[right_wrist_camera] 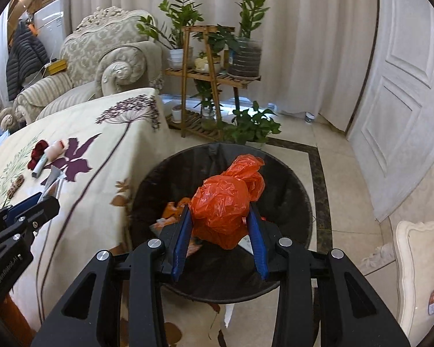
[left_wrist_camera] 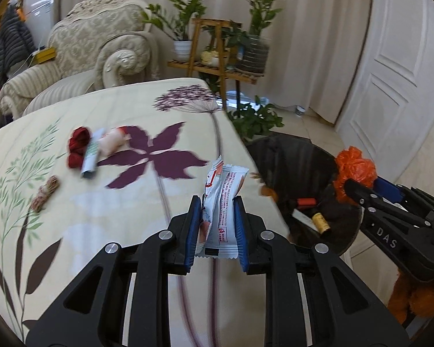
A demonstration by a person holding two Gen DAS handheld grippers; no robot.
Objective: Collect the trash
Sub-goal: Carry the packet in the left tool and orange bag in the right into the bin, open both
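Observation:
My left gripper [left_wrist_camera: 217,202] is shut on a white snack wrapper [left_wrist_camera: 221,202] and holds it above the floral tablecloth [left_wrist_camera: 101,217] near the table's right edge. My right gripper [right_wrist_camera: 220,212] is shut on a crumpled orange plastic bag [right_wrist_camera: 222,208] and holds it over the black-lined trash bin [right_wrist_camera: 289,190]. In the left wrist view the bin [left_wrist_camera: 289,156] lies to the right of the table, with the right gripper [left_wrist_camera: 353,188] and orange bag [left_wrist_camera: 354,167] above it. The left gripper [right_wrist_camera: 47,202] shows at the left of the right wrist view.
On the table lie a red cloth lump [left_wrist_camera: 78,144], a rolled paper [left_wrist_camera: 91,156], a pink wad [left_wrist_camera: 111,141] and a twine bundle [left_wrist_camera: 44,193]. The bin holds a cork [left_wrist_camera: 321,222] and scraps. An armchair [left_wrist_camera: 107,52], a plant stand [left_wrist_camera: 217,57] and a white door [left_wrist_camera: 390,72] stand behind.

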